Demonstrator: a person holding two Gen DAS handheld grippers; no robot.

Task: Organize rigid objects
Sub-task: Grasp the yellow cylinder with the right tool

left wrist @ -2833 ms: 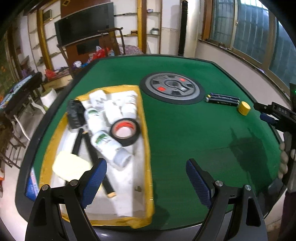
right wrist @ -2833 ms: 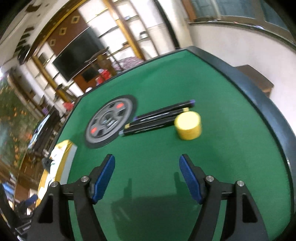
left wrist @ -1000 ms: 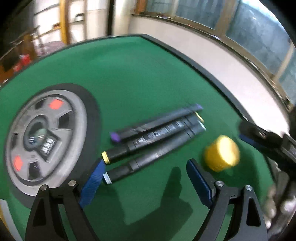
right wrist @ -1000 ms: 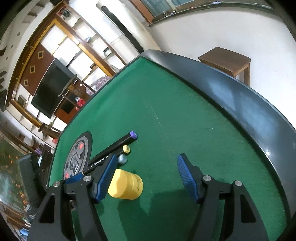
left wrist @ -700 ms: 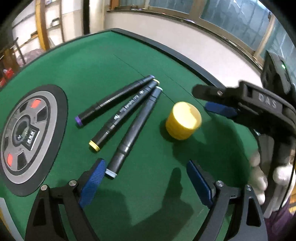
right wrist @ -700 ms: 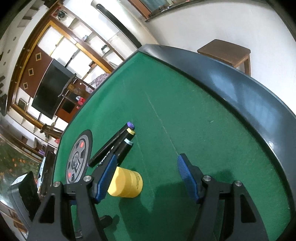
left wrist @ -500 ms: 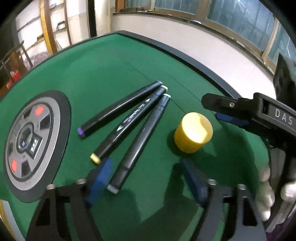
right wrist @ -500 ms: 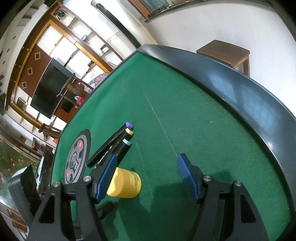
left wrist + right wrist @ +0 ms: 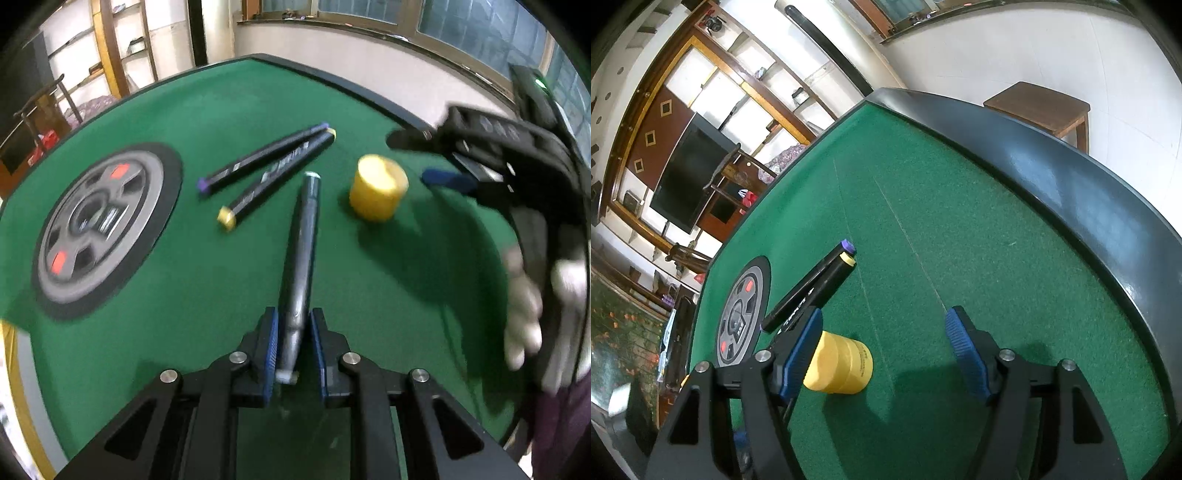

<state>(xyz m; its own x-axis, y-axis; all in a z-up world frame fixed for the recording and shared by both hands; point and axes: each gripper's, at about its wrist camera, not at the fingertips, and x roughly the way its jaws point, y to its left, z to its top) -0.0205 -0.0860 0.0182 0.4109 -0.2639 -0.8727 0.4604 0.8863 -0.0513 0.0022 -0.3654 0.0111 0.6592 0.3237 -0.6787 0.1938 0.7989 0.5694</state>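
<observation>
Green felt table (image 9: 207, 280) under both tools: the left gripper (image 9: 293, 343) has its blue pads clamped on the near end of a dark grey marker with a pale cap (image 9: 301, 251), which juts straight ahead, its far tip just beside the yellow cylindrical cap (image 9: 377, 187). Two black markers (image 9: 273, 168) lie left of that cap. The right gripper (image 9: 882, 343) hangs spread wide, and the yellow cylindrical cap sits just beside its left pad (image 9: 801, 350).

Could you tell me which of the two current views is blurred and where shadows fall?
Left wrist view: motion blur smears the gloved hand and yellow cap; a dark shadow lies beside the cap. Right wrist view: sharp, with the right tongs shadowing the green felt.
</observation>
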